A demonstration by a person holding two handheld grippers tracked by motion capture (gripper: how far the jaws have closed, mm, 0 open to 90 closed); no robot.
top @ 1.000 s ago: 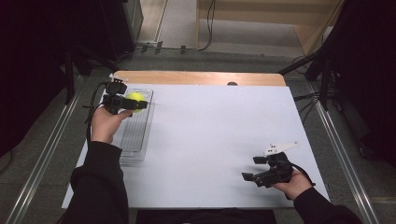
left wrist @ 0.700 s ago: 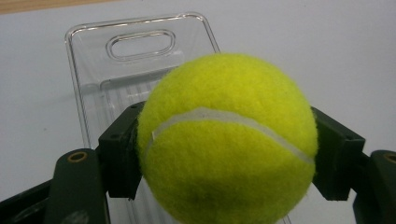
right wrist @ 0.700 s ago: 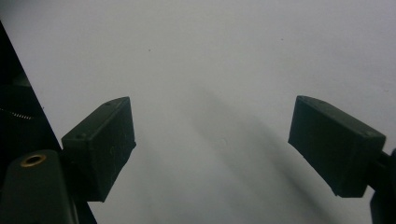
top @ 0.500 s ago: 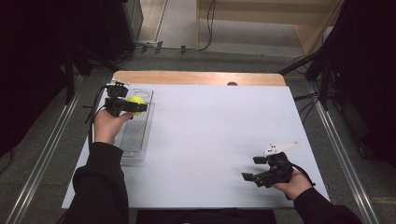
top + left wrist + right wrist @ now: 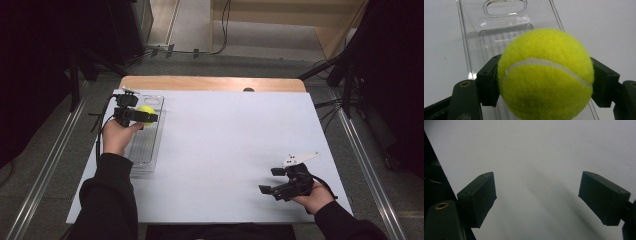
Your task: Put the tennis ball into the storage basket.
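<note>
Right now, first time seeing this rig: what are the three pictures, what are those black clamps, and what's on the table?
No robot here: a person holds a hand-operated two-jaw gripper in each hand. The high view looks down on the white table from above the person's side. The other two pictures come from cameras riding on each gripper, looking along its jaws.

The left gripper is shut on a yellow tennis ball, held over a clear plastic tray lying at the table's left edge. I cannot tell whether the ball touches the tray.

The right gripper sits near the table's front right, jaws open and holding nothing, with bare white surface in its view.
</note>
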